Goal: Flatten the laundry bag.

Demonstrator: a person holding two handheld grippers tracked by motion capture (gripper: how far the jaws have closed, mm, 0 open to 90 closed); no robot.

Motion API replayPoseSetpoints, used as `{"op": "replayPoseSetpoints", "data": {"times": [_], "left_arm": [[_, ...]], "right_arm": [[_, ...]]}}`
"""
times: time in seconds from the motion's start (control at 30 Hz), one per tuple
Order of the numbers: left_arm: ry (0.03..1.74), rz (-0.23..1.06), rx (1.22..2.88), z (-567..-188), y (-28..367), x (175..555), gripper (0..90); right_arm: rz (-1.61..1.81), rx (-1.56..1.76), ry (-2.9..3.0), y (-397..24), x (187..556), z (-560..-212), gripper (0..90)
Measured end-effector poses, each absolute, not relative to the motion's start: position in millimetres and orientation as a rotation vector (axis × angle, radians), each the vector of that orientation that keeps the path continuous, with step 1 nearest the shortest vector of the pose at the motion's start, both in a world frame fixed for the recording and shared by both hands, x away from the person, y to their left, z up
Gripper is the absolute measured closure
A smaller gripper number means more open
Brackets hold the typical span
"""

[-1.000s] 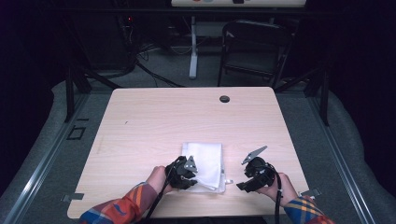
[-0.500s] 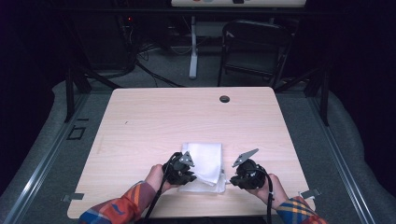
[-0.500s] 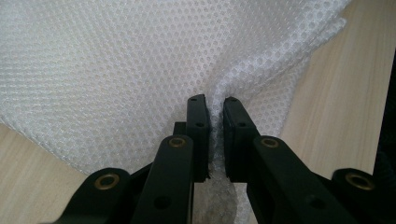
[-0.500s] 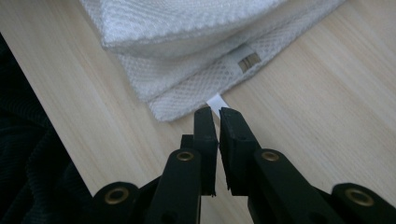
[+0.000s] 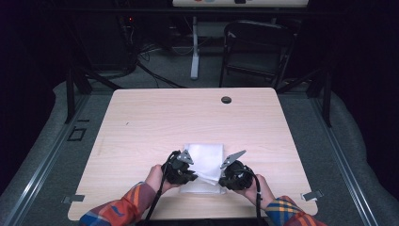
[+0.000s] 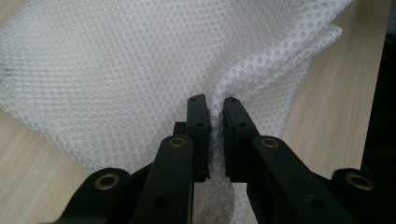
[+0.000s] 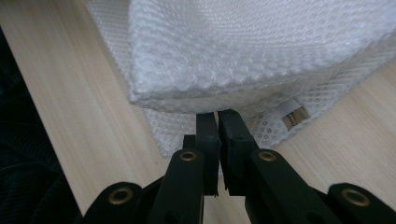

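Observation:
A white mesh cloth (image 5: 203, 157) lies folded near the front edge of the wooden table (image 5: 155, 122). My left gripper (image 5: 184, 173) is at its near left corner, jaws shut on a pinched fold of the mesh cloth (image 6: 140, 70), left gripper (image 6: 215, 105). My right gripper (image 5: 229, 178) is at the near right corner, jaws shut on the edge of a raised layer of the mesh cloth (image 7: 243, 51), right gripper (image 7: 217, 116). A small label (image 7: 294, 114) shows on the lower layer.
A round black grommet (image 5: 226, 100) sits near the table's far edge. Beyond the table stand a dark chair (image 5: 256, 47) and cables on the floor. The near table edge (image 5: 188, 217) runs just behind both hands.
Both grippers have moved inward to the cloth's near corners and shut on it. The near edge of the cloth is now lifted and bunched.

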State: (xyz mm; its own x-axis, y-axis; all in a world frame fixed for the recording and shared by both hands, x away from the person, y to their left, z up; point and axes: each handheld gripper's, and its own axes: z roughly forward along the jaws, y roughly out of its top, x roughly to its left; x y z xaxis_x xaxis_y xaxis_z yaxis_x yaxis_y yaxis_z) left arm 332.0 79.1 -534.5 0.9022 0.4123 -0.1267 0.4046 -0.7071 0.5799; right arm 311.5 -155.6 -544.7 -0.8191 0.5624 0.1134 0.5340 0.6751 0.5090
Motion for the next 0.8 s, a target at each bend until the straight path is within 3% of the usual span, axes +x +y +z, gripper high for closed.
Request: {"op": "replayPoseSetpoints", "data": {"times": [0.17,0.8], "left_arm": [[0.588,0.028,2.424,-529.9,81.2,332.0,83.1],[0.645,0.064,2.369,-515.3,88.7,341.1,83.4]], "right_arm": [[0.783,0.927,2.845,-153.3,313.8,-558.9,86.9],[0.813,0.839,2.836,-155.4,312.0,-561.1,88.2]]}}
